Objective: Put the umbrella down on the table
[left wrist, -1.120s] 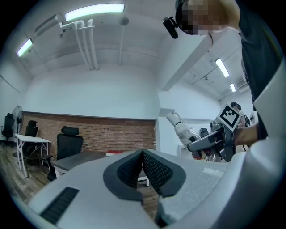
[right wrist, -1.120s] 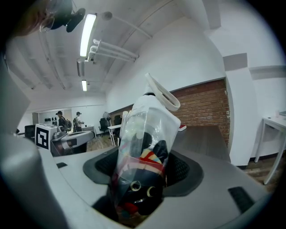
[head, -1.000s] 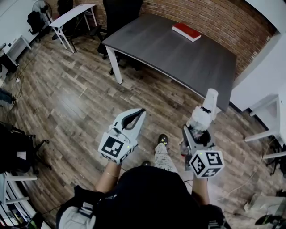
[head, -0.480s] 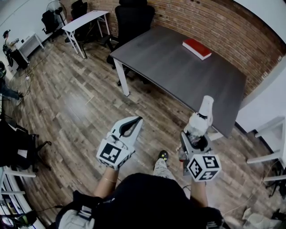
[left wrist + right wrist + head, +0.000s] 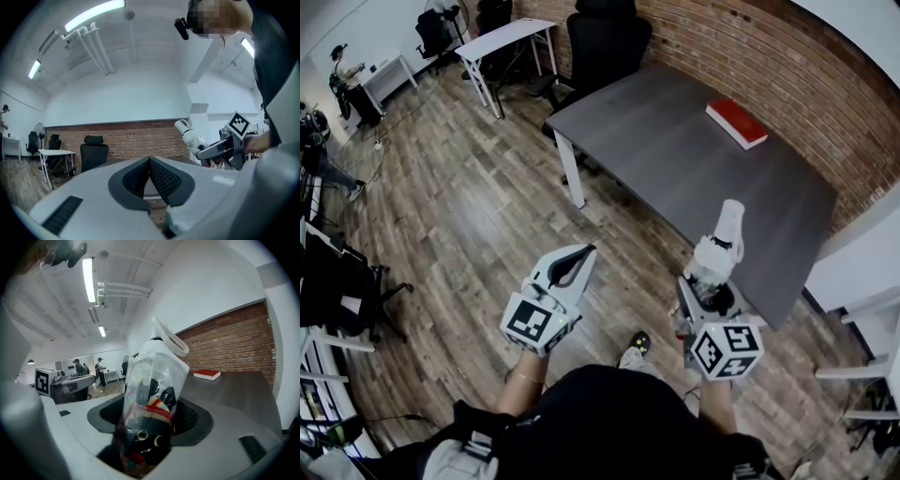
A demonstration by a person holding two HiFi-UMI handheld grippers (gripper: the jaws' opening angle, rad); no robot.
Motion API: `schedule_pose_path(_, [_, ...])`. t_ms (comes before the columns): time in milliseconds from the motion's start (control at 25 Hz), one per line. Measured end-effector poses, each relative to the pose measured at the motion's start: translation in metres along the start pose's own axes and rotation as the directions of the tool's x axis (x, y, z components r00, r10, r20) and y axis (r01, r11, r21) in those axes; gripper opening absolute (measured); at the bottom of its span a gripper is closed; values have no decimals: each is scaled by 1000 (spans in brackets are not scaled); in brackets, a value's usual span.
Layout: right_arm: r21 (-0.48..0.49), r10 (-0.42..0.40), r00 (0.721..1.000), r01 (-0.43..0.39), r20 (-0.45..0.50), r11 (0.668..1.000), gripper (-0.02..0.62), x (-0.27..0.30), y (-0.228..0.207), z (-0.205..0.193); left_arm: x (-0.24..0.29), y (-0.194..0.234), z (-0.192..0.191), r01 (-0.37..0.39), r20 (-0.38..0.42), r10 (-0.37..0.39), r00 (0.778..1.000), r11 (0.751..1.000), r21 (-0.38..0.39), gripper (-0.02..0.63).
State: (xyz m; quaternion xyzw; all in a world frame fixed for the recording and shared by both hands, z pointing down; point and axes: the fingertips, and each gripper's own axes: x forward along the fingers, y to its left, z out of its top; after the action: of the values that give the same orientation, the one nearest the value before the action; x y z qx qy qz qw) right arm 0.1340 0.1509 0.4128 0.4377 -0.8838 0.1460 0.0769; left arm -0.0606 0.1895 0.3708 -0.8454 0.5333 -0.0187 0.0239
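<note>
The folded umbrella (image 5: 716,255) is wrapped in clear plastic and has a white handle at its top. It stands upright between the jaws of my right gripper (image 5: 709,284), which is shut on it over the wooden floor, just short of the table's near edge. In the right gripper view the umbrella (image 5: 151,394) fills the middle, its dark patterned fabric pinched by the right gripper (image 5: 152,420). My left gripper (image 5: 587,251) is shut with nothing in it, level with the right one. In the left gripper view its pads (image 5: 159,176) meet, with the umbrella (image 5: 190,136) off to the right.
The dark grey table (image 5: 675,150) stands ahead against a brick wall with a red book (image 5: 736,123) at its far side. A black office chair (image 5: 609,42) sits behind it, and a white desk (image 5: 502,37) stands at the far left. People stand in the distance (image 5: 77,369).
The view has come closer to the table, which now lies nearer the umbrella's top. Both grippers keep their hold and their spacing.
</note>
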Motion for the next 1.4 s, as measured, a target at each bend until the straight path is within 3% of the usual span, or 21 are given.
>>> schedule_pose_path(560, [17, 107, 993, -106, -46, 994, 291, 63, -60, 9, 70, 21, -2, -122, -76, 121, 990, 992, -7, 3])
schedule_pose_path(920, [27, 192, 980, -191, -49, 981, 291, 89, -76, 10, 108, 5, -4, -94, -63, 96, 993, 995, 38, 3])
schedule_pose_path(1400, [40, 180, 982, -177, -59, 983, 291, 96, -96, 0, 125, 4, -13, -71, -57, 72, 996, 997, 21, 3])
